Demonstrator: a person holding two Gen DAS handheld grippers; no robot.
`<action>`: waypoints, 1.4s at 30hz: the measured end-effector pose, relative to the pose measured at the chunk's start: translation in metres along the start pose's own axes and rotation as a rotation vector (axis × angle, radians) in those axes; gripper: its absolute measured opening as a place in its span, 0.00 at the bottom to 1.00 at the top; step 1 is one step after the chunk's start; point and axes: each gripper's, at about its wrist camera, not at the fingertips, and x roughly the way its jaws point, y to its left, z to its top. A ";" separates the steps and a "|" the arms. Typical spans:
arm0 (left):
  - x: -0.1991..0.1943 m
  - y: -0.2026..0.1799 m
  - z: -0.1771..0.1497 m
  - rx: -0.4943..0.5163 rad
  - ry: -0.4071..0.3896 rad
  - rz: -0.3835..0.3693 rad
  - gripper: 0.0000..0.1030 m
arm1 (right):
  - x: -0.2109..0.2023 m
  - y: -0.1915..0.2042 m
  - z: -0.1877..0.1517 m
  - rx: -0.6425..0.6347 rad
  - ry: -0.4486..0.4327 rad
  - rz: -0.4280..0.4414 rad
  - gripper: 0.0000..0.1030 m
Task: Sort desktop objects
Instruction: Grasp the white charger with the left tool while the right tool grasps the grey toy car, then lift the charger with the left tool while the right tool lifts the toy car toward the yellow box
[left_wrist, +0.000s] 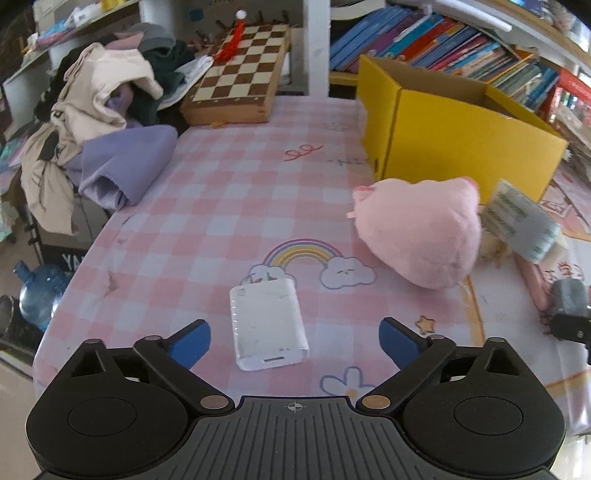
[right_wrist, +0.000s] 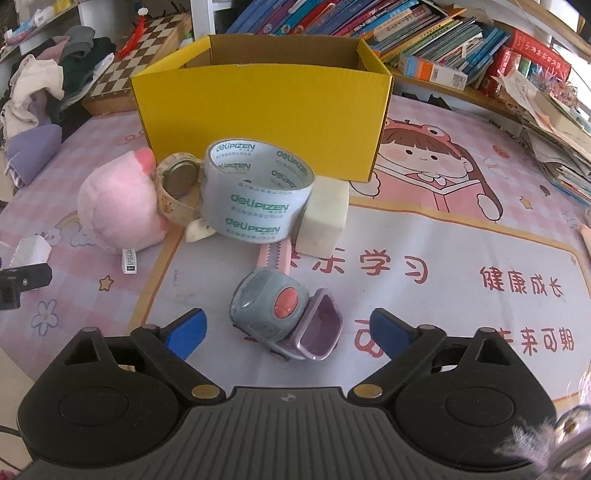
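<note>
left tool (left_wrist: 295, 341): fingers spread wide | right tool (right_wrist: 288, 332): fingers spread wide

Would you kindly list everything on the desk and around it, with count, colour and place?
box: one, yellow, open, at the back
tape roll: one, clear, before the box
plush: one, pink, left of the tape
charger: one, white, between the left fingers
cube: one, grey, between the right fingers
chessboard: one, brown, far left
clothes: heap, left edge
books: many, on the shelf
left hand-held gripper: open
right hand-held gripper: open
</note>
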 end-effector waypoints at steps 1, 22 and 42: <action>0.002 0.001 0.000 -0.008 0.006 0.007 0.92 | 0.001 -0.001 0.001 -0.001 0.004 0.002 0.91; 0.021 0.008 0.006 -0.048 0.015 0.018 0.40 | 0.020 -0.007 0.006 -0.022 0.055 0.049 0.61; -0.004 0.001 0.002 -0.043 -0.034 -0.101 0.40 | 0.000 -0.003 0.005 0.006 0.010 0.047 0.60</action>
